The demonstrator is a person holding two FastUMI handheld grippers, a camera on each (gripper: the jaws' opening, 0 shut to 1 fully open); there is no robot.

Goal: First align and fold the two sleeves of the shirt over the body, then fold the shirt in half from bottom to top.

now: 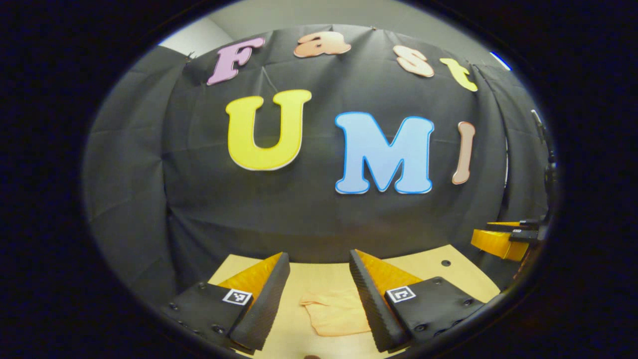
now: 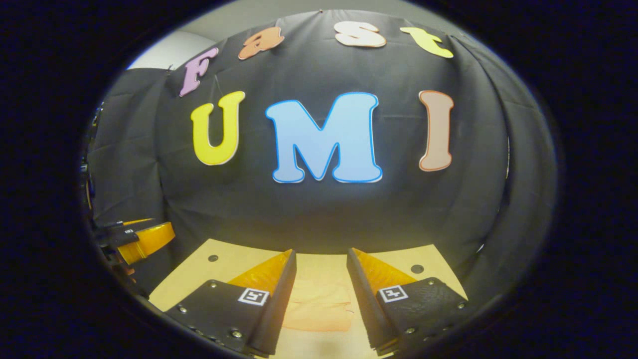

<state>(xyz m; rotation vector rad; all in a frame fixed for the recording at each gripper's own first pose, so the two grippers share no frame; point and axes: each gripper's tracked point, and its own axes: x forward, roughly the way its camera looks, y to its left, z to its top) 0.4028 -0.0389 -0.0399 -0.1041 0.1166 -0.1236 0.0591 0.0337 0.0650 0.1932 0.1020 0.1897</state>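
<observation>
Left gripper view: the left gripper [image 1: 319, 294] holds its fingers apart at the bottom, the peach shirt [image 1: 335, 313] lying on the table [image 1: 448, 274] between them, the right gripper [image 1: 506, 238] at far right. Right gripper view: left gripper [image 2: 137, 238] at far left, right gripper [image 2: 321, 299] spread over the shirt [image 2: 319, 309] at bottom centre.

— How much of the shirt [image 1: 335, 313] can you see?
— Little; the left gripper [image 1: 319, 299] covers its right side, the right gripper [image 2: 319, 299] both sides.
— The worktop [image 1: 428, 259]?
— Its near edge is cut off.
</observation>
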